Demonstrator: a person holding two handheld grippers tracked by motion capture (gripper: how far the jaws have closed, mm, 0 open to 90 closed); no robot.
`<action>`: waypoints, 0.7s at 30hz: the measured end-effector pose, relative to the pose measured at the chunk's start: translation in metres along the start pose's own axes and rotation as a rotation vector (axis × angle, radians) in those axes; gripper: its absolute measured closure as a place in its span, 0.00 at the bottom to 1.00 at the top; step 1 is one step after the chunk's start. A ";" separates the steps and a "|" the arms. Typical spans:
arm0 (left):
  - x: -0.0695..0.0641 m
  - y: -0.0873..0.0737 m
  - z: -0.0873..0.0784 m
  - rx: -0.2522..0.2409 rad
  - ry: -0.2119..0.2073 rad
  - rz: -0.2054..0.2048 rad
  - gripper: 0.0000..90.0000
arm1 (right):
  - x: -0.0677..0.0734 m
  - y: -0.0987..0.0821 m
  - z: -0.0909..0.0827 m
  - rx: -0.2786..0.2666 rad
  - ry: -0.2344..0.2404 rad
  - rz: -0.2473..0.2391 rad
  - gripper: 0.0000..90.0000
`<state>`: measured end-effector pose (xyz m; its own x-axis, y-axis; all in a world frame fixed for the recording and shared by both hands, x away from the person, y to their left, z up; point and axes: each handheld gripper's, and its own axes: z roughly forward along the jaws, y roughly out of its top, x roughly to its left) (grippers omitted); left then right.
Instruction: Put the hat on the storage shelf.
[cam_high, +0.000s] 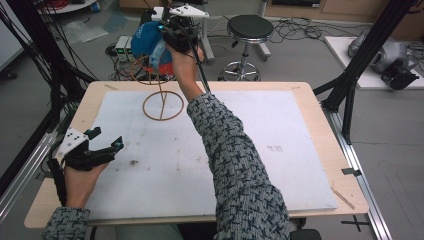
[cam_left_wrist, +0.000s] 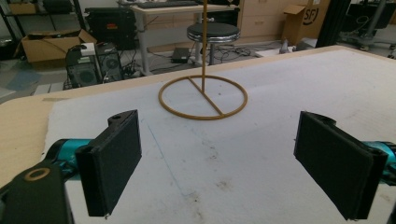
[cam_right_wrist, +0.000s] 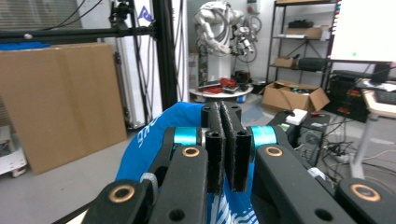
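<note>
Your right gripper clenches the blue cap; a snag could topple the stand.

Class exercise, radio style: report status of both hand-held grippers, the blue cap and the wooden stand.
Right hand-held gripper shut on blue cap, at top of wooden stand. Left hand-held gripper open, low over white mat. Nothing between mat and stand.
</note>
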<state>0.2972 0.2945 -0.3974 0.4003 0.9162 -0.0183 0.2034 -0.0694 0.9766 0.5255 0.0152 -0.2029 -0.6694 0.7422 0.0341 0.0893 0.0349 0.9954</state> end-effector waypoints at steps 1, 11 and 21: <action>0.000 0.000 0.000 0.003 -0.001 0.000 0.17 | 0.000 0.000 0.000 0.000 0.000 0.000 0.98; 0.000 0.001 -0.001 0.001 -0.002 0.004 0.17 | 0.012 -0.013 0.010 0.033 0.037 -0.010 0.98; 0.000 0.001 -0.001 0.002 -0.001 0.004 0.17 | 0.020 -0.024 0.017 0.071 0.045 -0.025 0.98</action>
<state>0.2966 0.2945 -0.3963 0.4025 0.9153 -0.0145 0.2035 -0.0740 0.9763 0.5224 0.0402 -0.2280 -0.7041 0.7099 0.0152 0.1234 0.1012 0.9872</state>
